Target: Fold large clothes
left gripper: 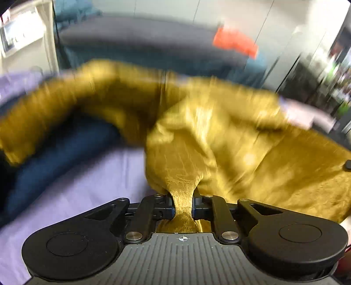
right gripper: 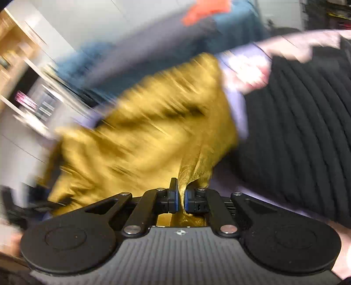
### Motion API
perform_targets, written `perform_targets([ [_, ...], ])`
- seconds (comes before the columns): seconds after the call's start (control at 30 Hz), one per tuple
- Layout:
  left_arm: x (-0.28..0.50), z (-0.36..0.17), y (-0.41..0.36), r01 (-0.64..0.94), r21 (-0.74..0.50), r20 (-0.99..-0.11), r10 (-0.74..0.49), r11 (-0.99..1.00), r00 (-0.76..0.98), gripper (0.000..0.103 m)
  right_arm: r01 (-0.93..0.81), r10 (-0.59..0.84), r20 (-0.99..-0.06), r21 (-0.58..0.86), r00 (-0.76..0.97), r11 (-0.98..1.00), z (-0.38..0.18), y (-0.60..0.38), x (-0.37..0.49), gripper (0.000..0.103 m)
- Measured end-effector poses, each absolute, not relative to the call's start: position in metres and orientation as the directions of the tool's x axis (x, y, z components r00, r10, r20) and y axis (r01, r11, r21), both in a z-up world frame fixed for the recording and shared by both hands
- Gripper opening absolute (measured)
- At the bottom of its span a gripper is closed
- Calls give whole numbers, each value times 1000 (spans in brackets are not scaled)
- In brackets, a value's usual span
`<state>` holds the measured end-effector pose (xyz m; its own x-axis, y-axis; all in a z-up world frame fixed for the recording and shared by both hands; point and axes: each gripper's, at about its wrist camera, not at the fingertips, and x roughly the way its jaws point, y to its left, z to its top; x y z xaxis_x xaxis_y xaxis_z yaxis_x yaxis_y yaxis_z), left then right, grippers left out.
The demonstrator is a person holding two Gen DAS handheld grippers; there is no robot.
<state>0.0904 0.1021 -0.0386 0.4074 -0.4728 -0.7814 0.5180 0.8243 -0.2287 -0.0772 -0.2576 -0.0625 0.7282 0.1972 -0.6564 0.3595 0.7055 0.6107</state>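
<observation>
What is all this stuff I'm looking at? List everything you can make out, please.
garment: one, mustard yellow, bunched on the bed, pinched by both grippers
bed sheet: one, lilac, under the garment
dark cloth: one, navy, left on the sheet
ribbed fabric: one, black, right of the garment
orange item: one, blurred, in the background
left gripper: one, black, shut on the garment
right gripper: one, black, shut on the garment

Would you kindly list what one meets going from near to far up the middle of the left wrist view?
Left gripper shut on a pinch of cloth → mustard garment → dark sofa → pale wall.
</observation>
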Motion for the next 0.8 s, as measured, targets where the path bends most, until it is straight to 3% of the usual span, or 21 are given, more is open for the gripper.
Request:
perform_targets([
  [0.1,77,43,123,552,-288,-699,-566,782,437,57,198,295,-475,743,829,640,12,-264,-90,7],
  [0.17,59,80,132,591,-224,-690,-554,775,465,57,116,320,-426,734,846,669,49,-264,-99,7],
  [0.23,43,89,135,605,-157,-733,-502,781,459,57,112,329,-475,688,816,717,67,-262,-106,7],
  [0.3,34,68,139,596,-156,-799,-455,788,393,56,160,314,-584,619,748,769,61,-258,-110,8],
  [0.4,21,-15,140,556,-146,-908,-334,818,253,56,323,265,-805,481,531,815,-1,-251,-112,13],
  [0.47,11,-76,140,520,-126,-954,-248,845,171,58,419,227,-902,379,368,825,-61,-246,-118,13],
  [0.5,7,-99,148,487,-141,-963,-234,862,135,61,471,209,-928,339,307,815,-92,-244,-123,17],
  [0.53,6,-120,151,455,-147,-967,-224,878,120,78,511,179,-953,284,245,811,-117,-243,-127,18],
  [0.6,7,-144,157,428,-101,-976,-173,898,133,95,558,133,-979,197,152,806,-153,-239,-133,23],
  [0.7,11,-140,180,374,-49,-970,-133,926,204,103,588,38,-985,132,169,798,-144,-243,-134,24],
  [0.73,14,-130,188,355,-37,-962,-130,934,242,103,573,6,-978,126,207,810,-132,-245,-131,31],
  [0.77,18,-119,198,333,-26,-950,-127,942,286,103,554,-32,-970,110,240,825,-116,-245,-128,54],
  [0.8,21,-106,208,311,-17,-936,-125,950,329,103,535,-79,-960,81,270,841,-102,-249,-120,70],
])
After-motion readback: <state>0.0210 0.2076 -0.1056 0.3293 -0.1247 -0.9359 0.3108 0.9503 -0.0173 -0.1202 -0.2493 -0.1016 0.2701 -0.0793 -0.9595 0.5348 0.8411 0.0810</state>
